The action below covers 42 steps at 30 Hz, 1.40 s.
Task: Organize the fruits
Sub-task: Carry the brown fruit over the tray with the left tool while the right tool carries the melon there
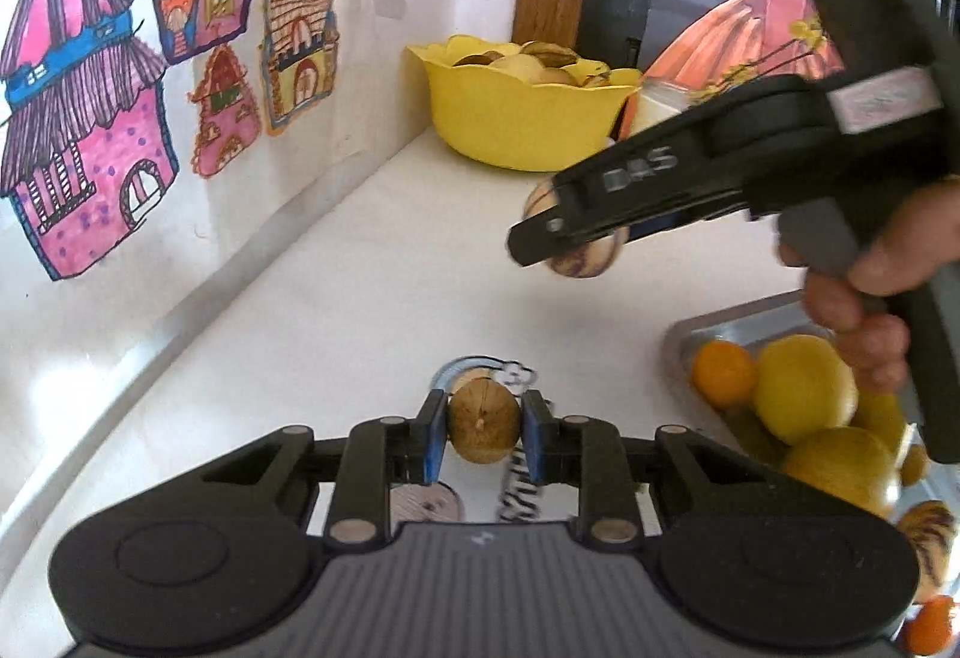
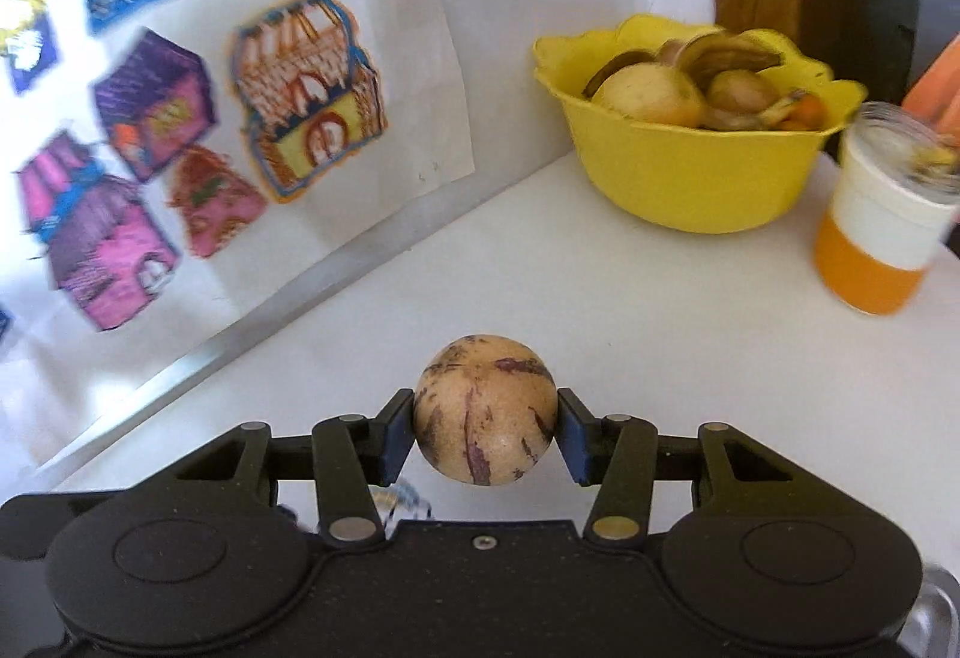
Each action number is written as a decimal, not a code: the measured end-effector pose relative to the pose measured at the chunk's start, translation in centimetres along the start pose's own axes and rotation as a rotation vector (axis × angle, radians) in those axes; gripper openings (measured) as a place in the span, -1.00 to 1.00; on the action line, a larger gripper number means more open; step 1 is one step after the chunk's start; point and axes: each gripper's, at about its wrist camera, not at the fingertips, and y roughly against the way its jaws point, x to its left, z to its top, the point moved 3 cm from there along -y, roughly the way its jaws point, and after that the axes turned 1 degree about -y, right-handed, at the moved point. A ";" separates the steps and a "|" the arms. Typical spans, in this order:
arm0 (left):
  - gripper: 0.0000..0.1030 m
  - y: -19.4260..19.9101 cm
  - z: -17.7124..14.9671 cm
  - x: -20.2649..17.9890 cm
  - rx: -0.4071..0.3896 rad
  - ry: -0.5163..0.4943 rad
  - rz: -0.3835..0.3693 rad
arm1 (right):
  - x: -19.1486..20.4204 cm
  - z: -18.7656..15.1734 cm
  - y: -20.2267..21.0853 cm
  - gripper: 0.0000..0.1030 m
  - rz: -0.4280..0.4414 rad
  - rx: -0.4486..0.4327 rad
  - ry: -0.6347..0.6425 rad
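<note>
Fruits held: left gripper clamps a small brown round fruit, right gripper a purple-streaked cream fruit; either smooth ball could slip before reaching the yellow scalloped bowl

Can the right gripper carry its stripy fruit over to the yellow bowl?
Probably yes. The right gripper holds the stripy fruit, and only bare white counter lies before the yellow bowl. The cup stands off to one side.

Bright daylight washes the white surface nearly shadowless; the wall drawings smear with motion blur, and fisheye bending darkens both views' corners
</note>
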 end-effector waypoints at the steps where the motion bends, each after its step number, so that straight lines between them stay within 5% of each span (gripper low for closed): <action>1: -0.45 0.3 0.0 -0.4 -0.003 -0.001 -0.004 | -0.3 -0.2 1.2 -0.01 0.000 -0.012 -0.002; 11: -0.45 4.1 0.1 -6.3 -0.054 -0.006 -0.097 | -3.7 -3.2 12.4 -0.01 -0.088 -0.096 -0.036; 22: -0.45 7.9 -2.4 -14.3 -0.052 -0.069 -0.223 | -7.4 -11.0 20.6 -0.01 -0.167 -0.109 -0.129; 30: -0.45 10.1 -5.7 -18.7 -0.036 -0.157 -0.308 | -8.6 -17.7 24.4 -0.01 -0.210 -0.078 -0.167; 42: -0.45 12.6 -10.8 -18.7 0.038 -0.175 -0.310 | -7.6 -23.0 25.0 -0.01 -0.194 -0.056 -0.199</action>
